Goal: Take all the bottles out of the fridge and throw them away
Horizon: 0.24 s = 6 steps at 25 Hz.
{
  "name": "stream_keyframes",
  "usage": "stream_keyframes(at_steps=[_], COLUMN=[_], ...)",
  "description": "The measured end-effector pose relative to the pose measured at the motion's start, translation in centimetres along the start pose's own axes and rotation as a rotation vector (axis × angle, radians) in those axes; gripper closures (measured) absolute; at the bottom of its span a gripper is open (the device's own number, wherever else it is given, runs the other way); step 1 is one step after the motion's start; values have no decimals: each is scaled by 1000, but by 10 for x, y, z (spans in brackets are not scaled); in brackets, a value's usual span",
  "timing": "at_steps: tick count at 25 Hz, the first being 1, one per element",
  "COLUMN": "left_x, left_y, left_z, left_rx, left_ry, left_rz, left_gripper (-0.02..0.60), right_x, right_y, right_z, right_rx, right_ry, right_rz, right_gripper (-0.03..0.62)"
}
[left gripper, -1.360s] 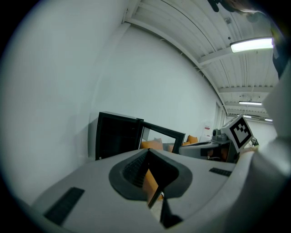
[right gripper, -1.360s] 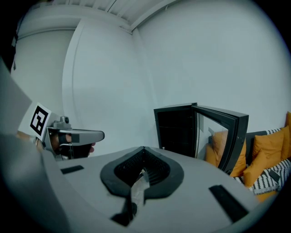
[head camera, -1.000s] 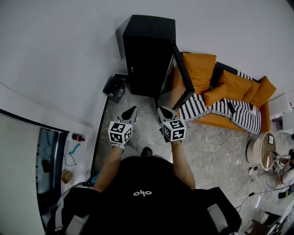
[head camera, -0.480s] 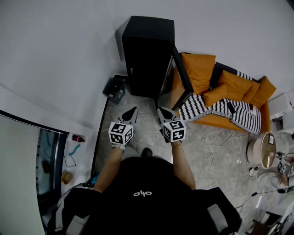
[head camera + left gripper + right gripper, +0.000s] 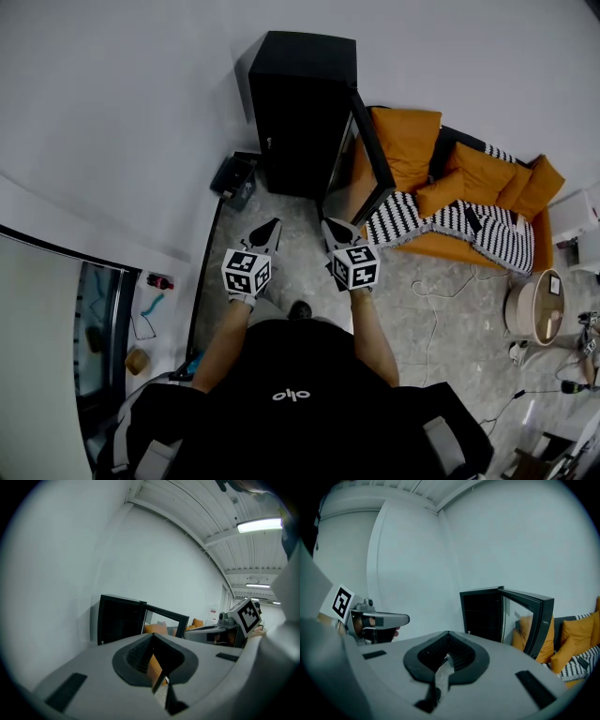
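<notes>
fridge (image 5: 302, 112) | black, standing upright | glass door (image 5: 373, 150) swung wide open | interior dark, contents indiscernible

One tall black fridge with a glass door (image 5: 298, 112) stands here, along with one orange fabric sofa (image 5: 409, 141), one black-and-white striped blanket (image 5: 441, 225) and one round pale side table (image 5: 517, 309). There are two grey grippers with marker cubes: the left gripper (image 5: 272, 227) and the right gripper (image 5: 330, 227).

Arms stretched forward, side by side; left gripper (image 5: 271, 226) and right gripper (image 5: 331, 227) tipped slightly downward, jaws together, empty.
</notes>
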<state>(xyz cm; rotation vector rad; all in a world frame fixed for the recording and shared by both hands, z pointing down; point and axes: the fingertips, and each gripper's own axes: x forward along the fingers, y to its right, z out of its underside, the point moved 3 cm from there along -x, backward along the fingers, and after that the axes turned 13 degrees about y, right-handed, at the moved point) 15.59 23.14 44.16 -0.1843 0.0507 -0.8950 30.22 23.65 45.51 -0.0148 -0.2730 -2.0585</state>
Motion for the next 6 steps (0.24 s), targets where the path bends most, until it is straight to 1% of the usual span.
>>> stream_keyframes(at_steps=[6], left_x=[2], left_y=[-1], left_z=[1], left_rx=[-1], left_ry=[-5], left_rz=[-4], left_gripper=[575], right_x=[1], right_y=[4], right_z=[4], right_rx=[1], right_ry=[-5], right_rz=[-1], right_gripper=[586])
